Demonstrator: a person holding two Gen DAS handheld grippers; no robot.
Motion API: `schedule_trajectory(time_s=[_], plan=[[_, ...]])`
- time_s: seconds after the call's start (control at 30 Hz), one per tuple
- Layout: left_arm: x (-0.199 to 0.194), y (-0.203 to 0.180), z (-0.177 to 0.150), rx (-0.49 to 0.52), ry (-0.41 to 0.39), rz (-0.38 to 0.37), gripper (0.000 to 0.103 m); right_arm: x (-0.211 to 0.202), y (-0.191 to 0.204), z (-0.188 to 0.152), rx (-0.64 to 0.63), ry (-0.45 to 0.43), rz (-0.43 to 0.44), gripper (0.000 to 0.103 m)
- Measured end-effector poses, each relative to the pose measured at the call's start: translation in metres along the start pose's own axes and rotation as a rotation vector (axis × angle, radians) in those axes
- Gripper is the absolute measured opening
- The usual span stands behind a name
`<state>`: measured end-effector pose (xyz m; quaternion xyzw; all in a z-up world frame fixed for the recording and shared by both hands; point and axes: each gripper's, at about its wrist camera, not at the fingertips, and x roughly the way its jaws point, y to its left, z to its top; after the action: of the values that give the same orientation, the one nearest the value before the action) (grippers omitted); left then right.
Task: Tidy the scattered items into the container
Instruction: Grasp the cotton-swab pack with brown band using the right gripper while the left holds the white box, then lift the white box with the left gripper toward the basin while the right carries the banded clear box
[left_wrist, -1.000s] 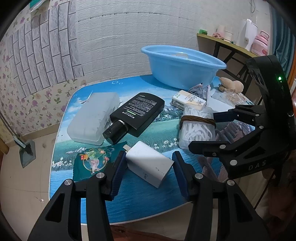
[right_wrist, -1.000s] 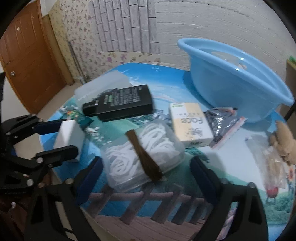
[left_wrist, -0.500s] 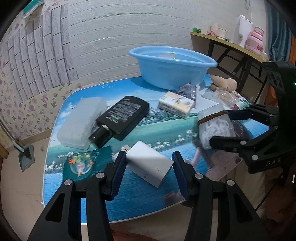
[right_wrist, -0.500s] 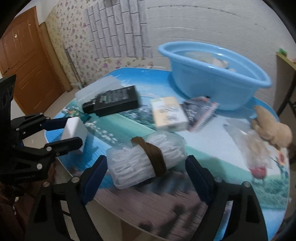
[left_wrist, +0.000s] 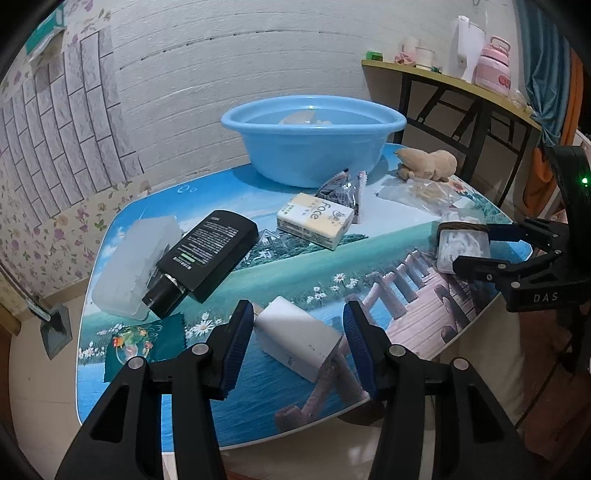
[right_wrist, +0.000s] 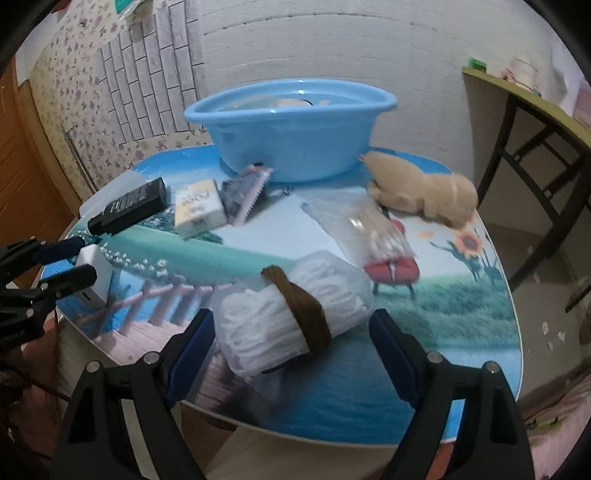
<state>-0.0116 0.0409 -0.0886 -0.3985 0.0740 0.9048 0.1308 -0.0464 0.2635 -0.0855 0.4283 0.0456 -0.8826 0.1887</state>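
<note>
White block (left_wrist: 299, 338), long axis slanting toward table's (left_wrist: 424, 332) near edge, pinched in left gripper (left_wrist: 298, 334); banded bundle (right_wrist: 291, 315) pinched in right gripper (right_wrist: 291, 343); plush (right_wrist: 421, 192) clearer in right view.

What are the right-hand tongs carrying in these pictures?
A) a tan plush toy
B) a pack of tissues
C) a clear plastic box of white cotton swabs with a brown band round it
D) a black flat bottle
C: the clear plastic box of white cotton swabs with a brown band sits between the right tongs, lifted off the table.
</note>
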Motion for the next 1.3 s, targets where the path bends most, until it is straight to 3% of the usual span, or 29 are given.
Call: schedule_trajectory(time_s=[0.53,0.93,1.3], plan=[[-0.001,0.004,-0.008,-0.005,0.034,0.031,0.057,0.005,0.009,-0.012,-0.029,0.055,0.031,0.089],[-0.002,0.015,-0.015,-0.028,0.054,0.056,0.058,0.008,0.009,-0.010,-0.026,0.049,0.026,0.091],[0.009,0.003,-0.011,-0.002,0.068,0.019,0.057,0.002,0.008,-0.007,-0.052,0.010,0.014,0.091]])
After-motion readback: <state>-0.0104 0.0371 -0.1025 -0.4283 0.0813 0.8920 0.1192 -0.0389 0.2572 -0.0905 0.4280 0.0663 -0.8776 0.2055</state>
